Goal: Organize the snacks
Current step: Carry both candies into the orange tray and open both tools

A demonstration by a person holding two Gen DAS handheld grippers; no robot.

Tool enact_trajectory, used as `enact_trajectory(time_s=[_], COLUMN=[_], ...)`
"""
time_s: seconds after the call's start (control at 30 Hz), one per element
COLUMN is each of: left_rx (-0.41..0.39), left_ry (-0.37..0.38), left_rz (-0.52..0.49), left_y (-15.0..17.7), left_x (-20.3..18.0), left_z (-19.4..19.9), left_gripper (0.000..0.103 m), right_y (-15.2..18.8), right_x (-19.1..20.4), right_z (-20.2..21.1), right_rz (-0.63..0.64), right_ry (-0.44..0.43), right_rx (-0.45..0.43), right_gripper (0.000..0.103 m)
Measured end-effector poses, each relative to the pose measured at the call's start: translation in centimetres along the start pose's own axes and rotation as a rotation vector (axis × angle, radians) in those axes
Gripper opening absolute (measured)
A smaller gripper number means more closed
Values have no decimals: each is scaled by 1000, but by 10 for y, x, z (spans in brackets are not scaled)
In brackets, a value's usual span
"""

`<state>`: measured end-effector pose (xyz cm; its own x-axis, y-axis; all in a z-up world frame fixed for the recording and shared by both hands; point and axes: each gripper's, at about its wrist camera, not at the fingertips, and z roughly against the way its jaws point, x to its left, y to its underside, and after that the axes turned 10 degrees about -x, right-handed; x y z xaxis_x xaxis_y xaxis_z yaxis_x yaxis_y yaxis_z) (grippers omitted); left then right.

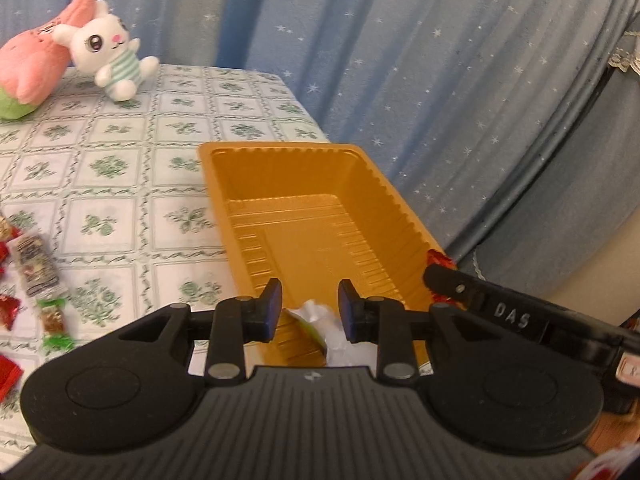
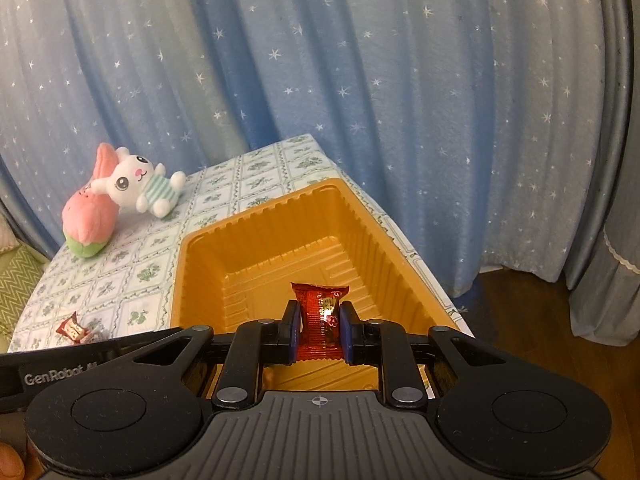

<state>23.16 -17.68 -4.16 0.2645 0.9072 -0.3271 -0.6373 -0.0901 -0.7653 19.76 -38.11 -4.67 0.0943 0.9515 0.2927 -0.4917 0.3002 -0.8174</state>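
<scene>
A golden plastic tray sits near the table's right edge. My left gripper is open over the tray's near end, above a white and green wrapped snack lying in the tray. My right gripper is shut on a red wrapped candy and holds it above the tray's near end. The right gripper's finger and a bit of red wrapper show at the tray's right rim. Several wrapped snacks lie on the tablecloth at the left.
A white bunny plush and a pink plush lie at the table's far left. A red-and-white candy lies left of the tray. A blue starred curtain hangs behind. The table's right edge runs beside the tray.
</scene>
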Motion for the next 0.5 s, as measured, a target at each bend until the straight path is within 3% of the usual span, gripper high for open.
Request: enact_trajectory(time_s=[0.37,0.4,0.43,0.5], left_rx=[-30,-33,-36,-42], left_ry=[-42,-46,-51,-62], left_rz=[1,-1,-5,-10], left_y=[3,3,4,6], left_x=[17,18,19,21], left_z=[31,33,37,44], left_gripper=[32,33,34,34], right_y=[-4,-5,-6,-8], right_x=[6,6,6,4], right_z=[-4,-3,-1,5], right_rz=[-31,-40,-50,-65], right_ry=[-50,-48,-48,-46], right_rx=[23,19,12,-2], right_gripper=[23,32,49,57])
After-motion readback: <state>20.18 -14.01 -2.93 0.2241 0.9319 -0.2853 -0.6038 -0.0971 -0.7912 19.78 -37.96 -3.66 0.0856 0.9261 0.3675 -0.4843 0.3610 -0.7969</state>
